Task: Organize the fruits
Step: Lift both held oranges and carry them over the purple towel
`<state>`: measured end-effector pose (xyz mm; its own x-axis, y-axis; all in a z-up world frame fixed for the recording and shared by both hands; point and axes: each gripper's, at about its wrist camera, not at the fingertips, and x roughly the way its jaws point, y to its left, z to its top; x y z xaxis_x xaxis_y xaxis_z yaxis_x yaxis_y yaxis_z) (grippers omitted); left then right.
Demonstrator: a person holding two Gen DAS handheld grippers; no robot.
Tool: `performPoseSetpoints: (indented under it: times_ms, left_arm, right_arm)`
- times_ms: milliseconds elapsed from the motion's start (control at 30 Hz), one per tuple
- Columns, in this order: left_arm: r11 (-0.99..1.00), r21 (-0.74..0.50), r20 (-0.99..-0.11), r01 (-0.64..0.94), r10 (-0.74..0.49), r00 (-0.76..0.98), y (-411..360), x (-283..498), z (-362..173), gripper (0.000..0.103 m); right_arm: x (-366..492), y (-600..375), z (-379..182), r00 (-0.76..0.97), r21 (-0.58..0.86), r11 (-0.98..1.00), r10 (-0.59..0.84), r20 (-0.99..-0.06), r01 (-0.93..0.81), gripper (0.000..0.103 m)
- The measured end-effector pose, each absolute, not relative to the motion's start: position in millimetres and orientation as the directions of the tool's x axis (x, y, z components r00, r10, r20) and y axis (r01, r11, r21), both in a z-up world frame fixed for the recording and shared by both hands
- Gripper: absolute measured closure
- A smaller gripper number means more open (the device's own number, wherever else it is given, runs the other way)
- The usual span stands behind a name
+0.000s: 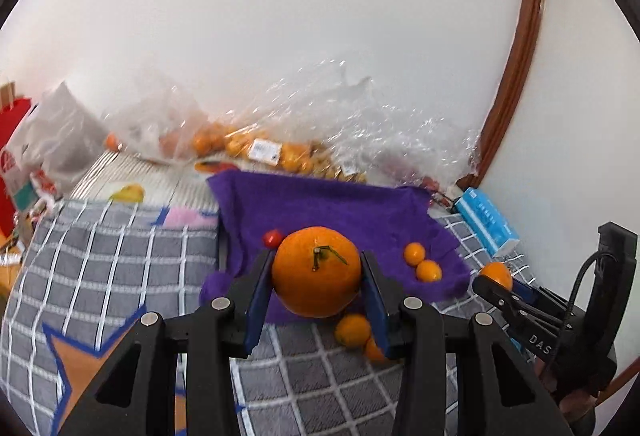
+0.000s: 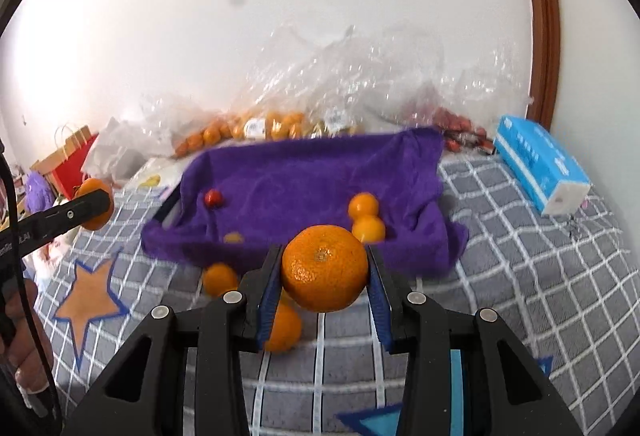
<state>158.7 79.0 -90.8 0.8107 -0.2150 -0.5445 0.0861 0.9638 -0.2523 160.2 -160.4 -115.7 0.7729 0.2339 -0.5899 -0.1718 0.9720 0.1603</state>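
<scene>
My left gripper (image 1: 317,278) is shut on a large orange (image 1: 317,268) with a stem, held above the near edge of a purple cloth (image 1: 328,208). My right gripper (image 2: 323,276) is shut on another large orange (image 2: 324,268), also above the cloth's (image 2: 304,172) near edge. On the cloth lie two small oranges (image 1: 422,262) (image 2: 366,218) and a small red fruit (image 1: 273,238) (image 2: 213,198). More small oranges (image 1: 354,330) (image 2: 219,278) lie on the grey checked bedding in front of the cloth. Each gripper shows in the other's view, the right one (image 1: 496,282) and the left one (image 2: 94,206).
Clear plastic bags with several oranges (image 1: 256,148) (image 2: 256,128) lie along the white wall behind the cloth. A blue tissue pack (image 1: 490,222) (image 2: 540,166) lies at the right. A red paper bag (image 2: 68,164) and clutter stand at the left. A yellow fruit (image 1: 128,192) lies left of the cloth.
</scene>
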Motion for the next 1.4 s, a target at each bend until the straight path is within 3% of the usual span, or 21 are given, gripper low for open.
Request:
performPoseSetpoints:
  times_ms: [300,933,1400]
  left_arm:
    - [0.955,-0.284,-0.526,0.088,-0.232,0.818,81,202,-77,0.062]
    - [0.94,-0.319,-0.564,0.122,-0.292,0.773,69,235,-138,0.062]
    - [0.936,-0.35,-0.571,0.037,-0.244,0.784,88,246,-153,0.062]
  right_arm:
    - [202,-165,-104,0.808,0.16,0.979,0.197,-0.555,-0.128,0.063]
    - [245,-164,-149,0.795,0.152,0.983,0.176,-0.581,-0.106,0.063]
    - [248,-189,-150,0.804,0.198,0.979,0.152,-0.575,-0.043,0.063]
